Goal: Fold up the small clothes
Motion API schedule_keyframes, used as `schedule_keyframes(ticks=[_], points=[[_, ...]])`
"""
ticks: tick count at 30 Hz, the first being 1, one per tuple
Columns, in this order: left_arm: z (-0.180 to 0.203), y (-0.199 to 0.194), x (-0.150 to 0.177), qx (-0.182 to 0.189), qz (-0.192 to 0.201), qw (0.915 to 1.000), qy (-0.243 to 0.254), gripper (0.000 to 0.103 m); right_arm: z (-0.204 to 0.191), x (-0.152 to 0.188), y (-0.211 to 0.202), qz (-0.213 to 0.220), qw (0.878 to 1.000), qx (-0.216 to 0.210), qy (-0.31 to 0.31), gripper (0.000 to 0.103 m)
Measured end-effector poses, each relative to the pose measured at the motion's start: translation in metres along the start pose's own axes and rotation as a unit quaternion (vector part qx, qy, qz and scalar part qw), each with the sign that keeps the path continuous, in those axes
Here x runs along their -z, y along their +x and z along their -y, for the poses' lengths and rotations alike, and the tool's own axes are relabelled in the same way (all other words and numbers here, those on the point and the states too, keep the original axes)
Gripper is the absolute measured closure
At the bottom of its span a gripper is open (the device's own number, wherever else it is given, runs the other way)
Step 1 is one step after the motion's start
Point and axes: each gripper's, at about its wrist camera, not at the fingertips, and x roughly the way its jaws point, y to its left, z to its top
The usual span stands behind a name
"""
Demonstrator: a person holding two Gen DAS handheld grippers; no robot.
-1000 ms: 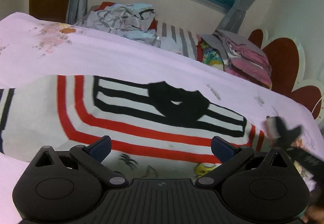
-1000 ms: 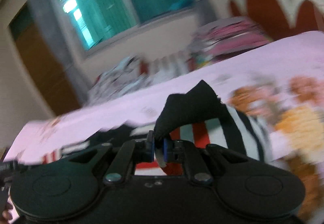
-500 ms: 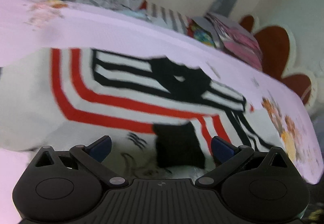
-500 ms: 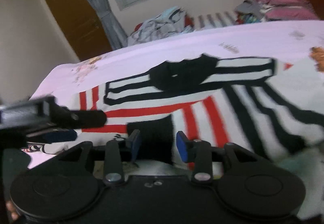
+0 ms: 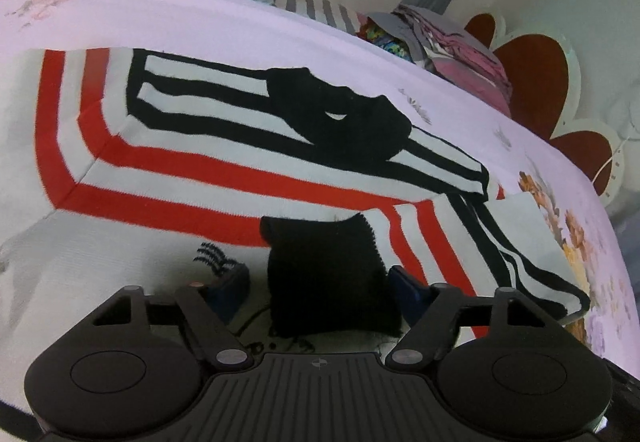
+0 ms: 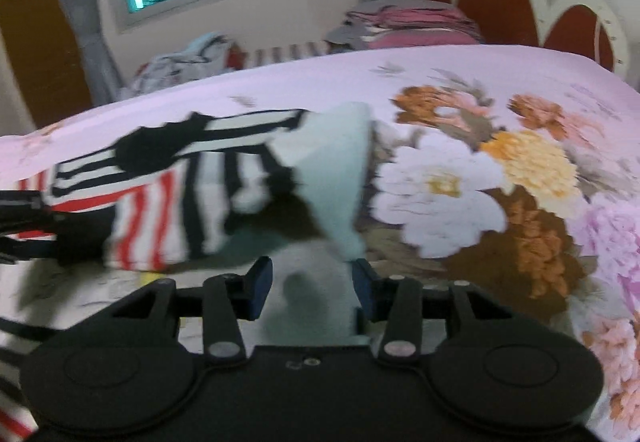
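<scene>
Left claw: closing round the sweater's black cuff, not yet pinched.
Right claw: opening, pale fold between its jaws.

The left gripper tilts down over the sweater, its jaws closing with the black cuff between them; the right pad is at the cuff's edge, the left stands off it. The right gripper also tilts down at the sweater's right edge, jaws opening, pale fabric between the pads.
</scene>
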Motion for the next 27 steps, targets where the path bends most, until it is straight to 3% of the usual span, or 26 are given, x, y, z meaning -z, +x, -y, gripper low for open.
schedule_keyframes(ticks=[2, 3, 4, 5, 6, 8, 13, 17, 24, 27], points=[[0.0, 0.003, -0.001, 0.0, 0.002, 1.0, 0.003, 0.064, 0.004, 0.0, 0.011, -0.005, 1.0, 0.005, 0.006, 0.057], [-0.001, 0.004, -0.001, 0.0, 0.002, 1.0, 0.002, 0.07, 0.004, -0.001, 0.018, -0.009, 1.0, 0.009, 0.009, 0.057], [-0.003, 0.004, -0.001, 0.004, 0.003, 1.0, -0.001, 0.087, 0.006, 0.0, 0.022, -0.012, 1.0, 0.01, 0.012, 0.058], [-0.006, 0.004, -0.002, 0.011, 0.002, 0.9999, -0.005, 0.094, 0.008, 0.0, 0.026, -0.014, 1.0, 0.006, 0.018, 0.059], [-0.007, 0.002, -0.002, 0.018, 0.003, 0.9998, -0.01, 0.094, 0.008, -0.001, 0.028, -0.012, 1.0, 0.004, 0.018, 0.061], [-0.007, -0.004, -0.003, 0.026, 0.017, 0.9995, -0.003, 0.095, 0.008, -0.003, 0.033, -0.01, 1.0, 0.0, 0.022, 0.077], [-0.02, -0.035, -0.011, 0.023, 0.067, 0.9974, -0.013, 0.096, 0.01, -0.013, 0.029, -0.003, 0.999, -0.013, 0.045, 0.084], [-0.055, -0.045, -0.009, -0.015, 0.066, 0.9971, -0.034, 0.096, 0.005, -0.014, 0.015, 0.012, 0.999, -0.031, 0.033, 0.086], [-0.062, -0.02, -0.004, -0.047, 0.038, 0.9978, -0.026, 0.095, 0.02, -0.003, 0.03, -0.034, 0.998, -0.026, 0.053, 0.087], [-0.057, -0.032, -0.007, -0.048, 0.048, 0.9977, -0.009, 0.095, 0.022, -0.006, 0.018, -0.036, 0.997, -0.041, 0.046, 0.077]])
